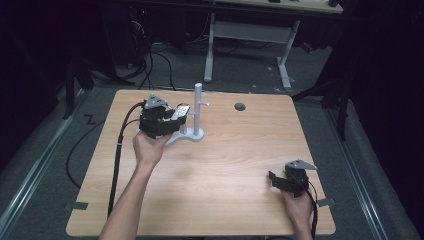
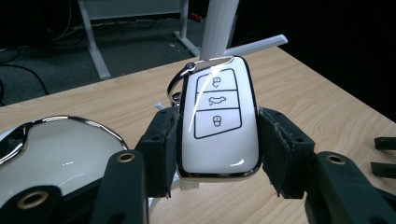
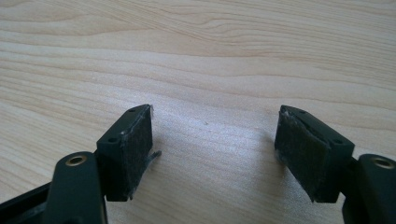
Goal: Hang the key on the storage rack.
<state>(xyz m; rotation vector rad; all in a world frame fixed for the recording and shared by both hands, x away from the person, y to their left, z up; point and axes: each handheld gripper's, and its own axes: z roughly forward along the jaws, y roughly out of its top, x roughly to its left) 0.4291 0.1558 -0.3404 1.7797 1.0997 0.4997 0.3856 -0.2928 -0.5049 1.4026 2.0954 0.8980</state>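
Wood table; left gripper clamps white key fob beside white stand; right gripper jaws apart, nothing between, low over bare tabletop

My left gripper holds a white, glossy key fob just beside the upright post of a white plastic stand (its small side peg points right). My right gripper rests low over the pale wooden table, well apart, near the front right corner.
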